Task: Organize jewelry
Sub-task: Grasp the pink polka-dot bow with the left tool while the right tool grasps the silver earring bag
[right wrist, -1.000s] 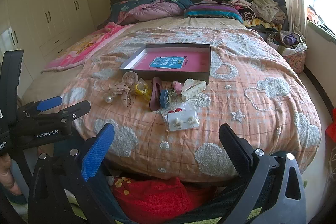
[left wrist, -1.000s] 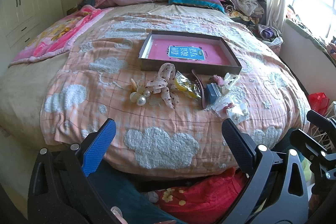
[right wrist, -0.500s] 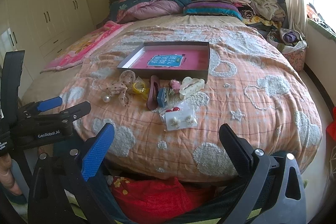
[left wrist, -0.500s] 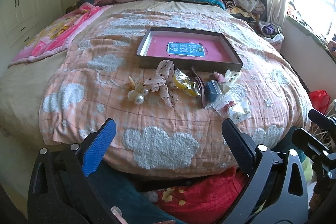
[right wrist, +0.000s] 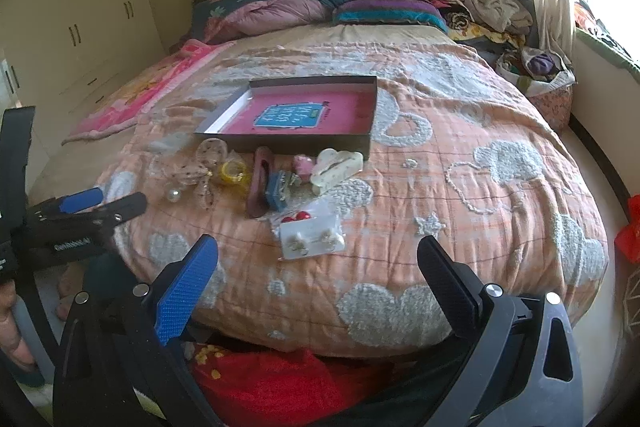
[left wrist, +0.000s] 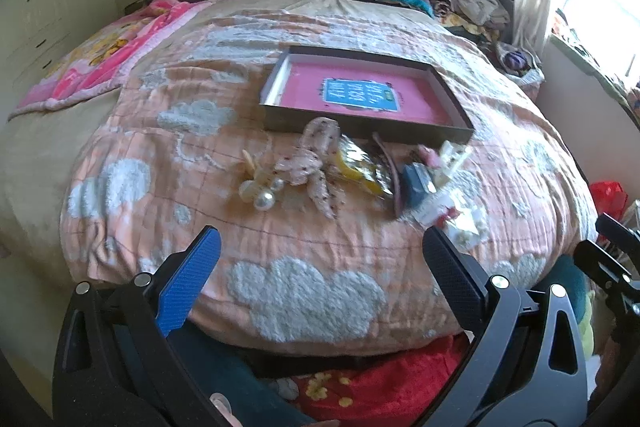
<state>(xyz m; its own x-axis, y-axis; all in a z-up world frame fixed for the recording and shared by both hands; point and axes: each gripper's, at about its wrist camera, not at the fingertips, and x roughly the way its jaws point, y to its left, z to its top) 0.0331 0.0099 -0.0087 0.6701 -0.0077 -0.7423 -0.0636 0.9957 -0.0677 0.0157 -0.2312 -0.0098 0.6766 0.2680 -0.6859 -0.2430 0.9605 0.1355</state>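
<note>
A shallow dark tray with a pink floor and a blue label lies on the bed. In front of it sits a row of jewelry: pearl beads, a dotted pink bow, a yellow packet, a maroon hair clip, a blue box, a white claw clip and an earring card. My left gripper and right gripper both stand open at the bed's near edge, holding nothing. The left gripper also shows in the right wrist view.
A peach quilt with white clouds covers the bed. Pillows and a pink blanket lie at the back and left. Clothes pile sits at the back right by the window. White cupboards line the left wall. Red fabric lies below.
Both grippers have moved forward and a little closer to the bed, so the tray and jewelry look nearer. Both stay open and nothing has been picked up.
</note>
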